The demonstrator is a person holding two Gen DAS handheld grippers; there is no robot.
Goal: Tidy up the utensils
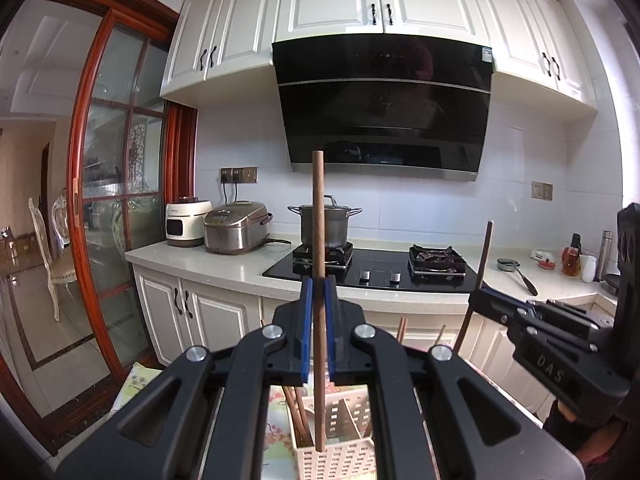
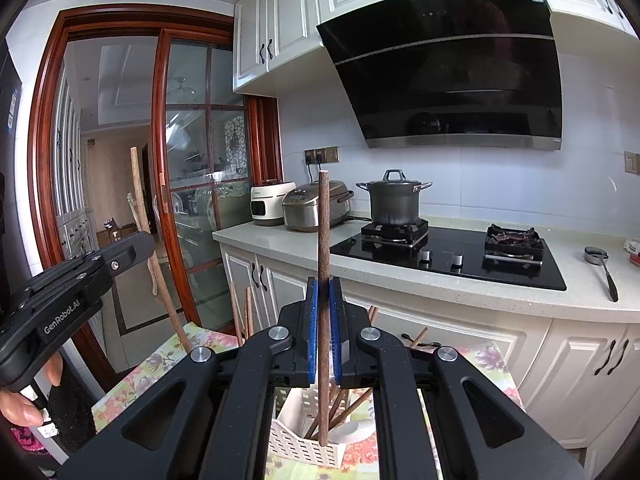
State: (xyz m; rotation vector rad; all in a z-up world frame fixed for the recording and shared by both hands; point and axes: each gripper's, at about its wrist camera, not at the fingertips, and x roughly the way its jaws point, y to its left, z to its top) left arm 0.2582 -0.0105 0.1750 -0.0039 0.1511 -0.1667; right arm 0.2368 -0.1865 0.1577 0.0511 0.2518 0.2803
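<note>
My left gripper (image 1: 319,280) is shut on a brown wooden chopstick (image 1: 318,240) held upright, its lower end down inside a white slotted utensil basket (image 1: 340,456). My right gripper (image 2: 324,282) is shut on another brown chopstick (image 2: 324,232), also upright, its lower tip inside the same basket (image 2: 304,444). Several more chopsticks (image 2: 340,408) lean in the basket. The right gripper shows at the right of the left wrist view (image 1: 486,294), and the left gripper at the left of the right wrist view (image 2: 140,240), each with its chopstick.
The basket stands on a floral tablecloth (image 2: 160,364). Beyond is a white counter (image 1: 224,264) with a black gas hob (image 1: 372,272), a steel pot (image 1: 324,224), two rice cookers (image 1: 236,228), a ladle (image 2: 600,268) and bottles (image 1: 572,256). A glass sliding door (image 1: 116,184) is at left.
</note>
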